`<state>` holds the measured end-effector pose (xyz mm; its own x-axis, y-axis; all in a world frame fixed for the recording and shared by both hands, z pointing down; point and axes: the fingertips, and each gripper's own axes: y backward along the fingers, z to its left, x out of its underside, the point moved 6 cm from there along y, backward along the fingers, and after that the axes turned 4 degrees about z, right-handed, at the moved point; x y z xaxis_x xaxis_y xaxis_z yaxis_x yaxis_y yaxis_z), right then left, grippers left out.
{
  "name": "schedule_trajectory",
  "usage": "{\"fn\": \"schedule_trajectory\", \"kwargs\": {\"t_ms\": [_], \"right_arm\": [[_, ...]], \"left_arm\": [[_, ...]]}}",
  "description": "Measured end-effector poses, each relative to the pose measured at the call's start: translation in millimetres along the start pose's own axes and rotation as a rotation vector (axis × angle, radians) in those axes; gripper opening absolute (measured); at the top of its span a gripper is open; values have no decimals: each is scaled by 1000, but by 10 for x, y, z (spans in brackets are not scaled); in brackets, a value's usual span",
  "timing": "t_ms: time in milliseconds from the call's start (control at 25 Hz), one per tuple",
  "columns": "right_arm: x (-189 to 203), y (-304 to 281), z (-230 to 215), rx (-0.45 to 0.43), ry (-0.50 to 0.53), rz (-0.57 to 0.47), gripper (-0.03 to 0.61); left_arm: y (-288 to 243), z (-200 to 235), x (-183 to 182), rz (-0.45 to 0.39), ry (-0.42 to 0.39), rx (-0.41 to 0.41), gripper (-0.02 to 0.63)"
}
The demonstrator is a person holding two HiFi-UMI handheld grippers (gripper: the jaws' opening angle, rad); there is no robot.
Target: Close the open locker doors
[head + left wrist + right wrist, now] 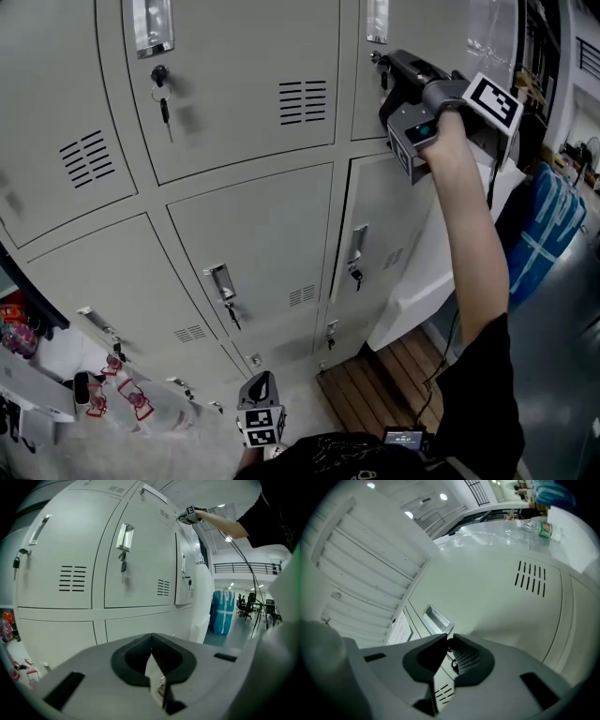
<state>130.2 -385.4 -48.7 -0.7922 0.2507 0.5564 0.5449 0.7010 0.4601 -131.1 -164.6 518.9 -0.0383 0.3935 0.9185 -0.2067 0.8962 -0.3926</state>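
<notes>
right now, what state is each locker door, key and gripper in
grey metal top right locker door, shut
small key in its lock, clamped by right gripper
right gripper, shut on that key
left gripper, shut, empty
grey top middle locker door, shut, hanging key in lock
grey middle right locker door, looks slightly ajar
lower left locker, open, colourful items inside

Seen from the head view, the closed locker fronts [244, 94] at 12 o'clock make a flat wall, with only handles and hanging keys [165, 108] standing proud. An open locker door [33, 389] juts out at 8 o'clock. A blue wrapped stack [553, 225] narrows the aisle at 3 o'clock, and the wooden platform [384, 384] at 5 o'clock lies bare.
</notes>
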Motion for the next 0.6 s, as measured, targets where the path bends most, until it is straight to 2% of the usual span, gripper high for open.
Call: {"fn": "schedule_trajectory", "kwargs": {"t_ms": [200, 280, 360, 600], "right_arm": [[-18, 6, -2, -64, 108, 40, 53], [-64, 60, 50, -102, 189, 26, 184], [-75, 138, 106, -133, 249, 27, 214], [120, 446, 125, -159, 417, 107, 236]], "left_arm": [[2, -66, -23, 3, -12, 21, 8], [-13, -89, -37, 9, -31, 32, 8], [-17, -100, -18, 16, -26, 42, 8], [-18, -113, -65, -2, 33, 77, 8]]}}
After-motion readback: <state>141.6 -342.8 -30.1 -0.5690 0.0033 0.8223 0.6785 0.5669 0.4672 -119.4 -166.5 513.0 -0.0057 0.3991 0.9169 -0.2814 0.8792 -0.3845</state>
